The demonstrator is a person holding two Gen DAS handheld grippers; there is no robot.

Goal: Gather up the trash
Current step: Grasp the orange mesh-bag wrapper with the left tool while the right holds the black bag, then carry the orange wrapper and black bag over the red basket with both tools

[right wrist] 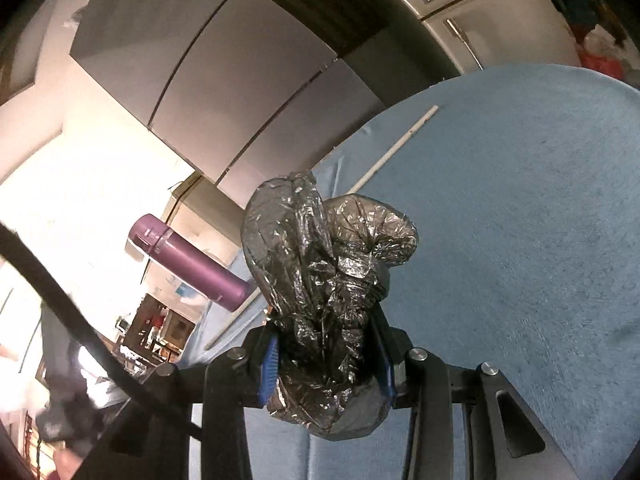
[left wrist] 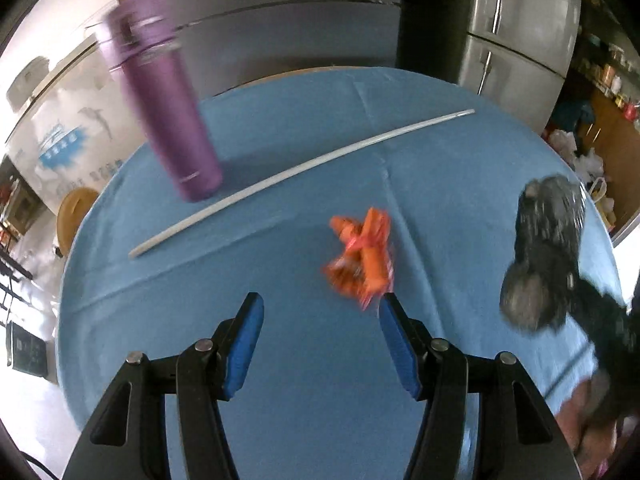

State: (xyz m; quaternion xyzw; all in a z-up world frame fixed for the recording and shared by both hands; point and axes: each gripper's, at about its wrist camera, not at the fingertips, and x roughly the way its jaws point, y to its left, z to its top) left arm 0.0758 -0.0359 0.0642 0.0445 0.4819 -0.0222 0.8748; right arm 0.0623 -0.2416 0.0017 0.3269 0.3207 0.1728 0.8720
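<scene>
A crumpled orange wrapper (left wrist: 360, 258) lies on the blue tablecloth (left wrist: 304, 360), just ahead of my left gripper (left wrist: 320, 312) and close to its right finger. The left gripper is open and empty, low over the cloth. My right gripper (right wrist: 326, 344) is shut on a crumpled grey plastic bag (right wrist: 324, 264), which bulges up above the fingers. The bag (left wrist: 548, 240) also shows at the right in the left wrist view, held above the table. A long white stick (left wrist: 296, 172) lies across the far part of the table and also shows in the right wrist view (right wrist: 396, 148).
A purple flask (left wrist: 160, 96) stands at the far left of the table; it also shows in the right wrist view (right wrist: 188, 262). Grey cabinets (left wrist: 288, 32) and a fridge (left wrist: 516, 24) stand behind the round table. Shelves with clutter are at the right.
</scene>
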